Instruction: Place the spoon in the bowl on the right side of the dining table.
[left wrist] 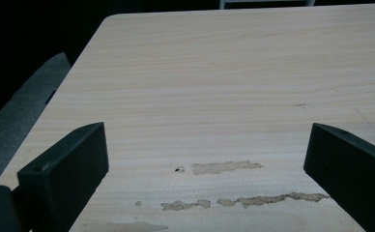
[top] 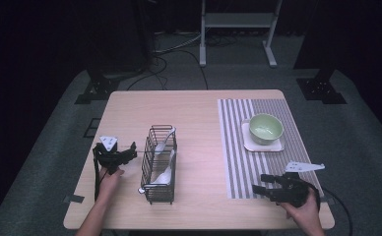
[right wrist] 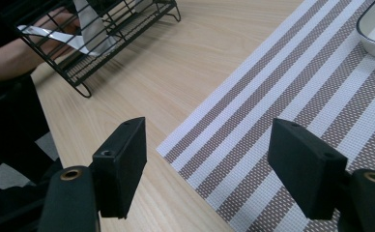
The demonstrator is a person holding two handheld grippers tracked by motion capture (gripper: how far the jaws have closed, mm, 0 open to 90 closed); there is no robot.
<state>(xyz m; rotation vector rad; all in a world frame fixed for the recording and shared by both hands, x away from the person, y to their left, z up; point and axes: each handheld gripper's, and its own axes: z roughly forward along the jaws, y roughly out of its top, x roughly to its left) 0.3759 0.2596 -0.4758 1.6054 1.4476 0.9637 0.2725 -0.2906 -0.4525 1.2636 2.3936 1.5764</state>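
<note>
the table (top: 199,113) is pale wood grain, with lighter scuffed patches low in the left gripper view. at centre sits a black wire basket (top: 159,164) holding white spoons (top: 162,141). right of it, a placemat (top: 238,147) in grey and white stripes carries a light green bowl (top: 265,129) on a white tray (top: 277,145). both grippers (top: 130,152) (top: 260,184) are black.

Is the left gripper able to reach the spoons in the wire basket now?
Probably yes. The left gripper is open beside the basket, whose top is open, and nothing lies between them. The spoons lie inside.
</note>
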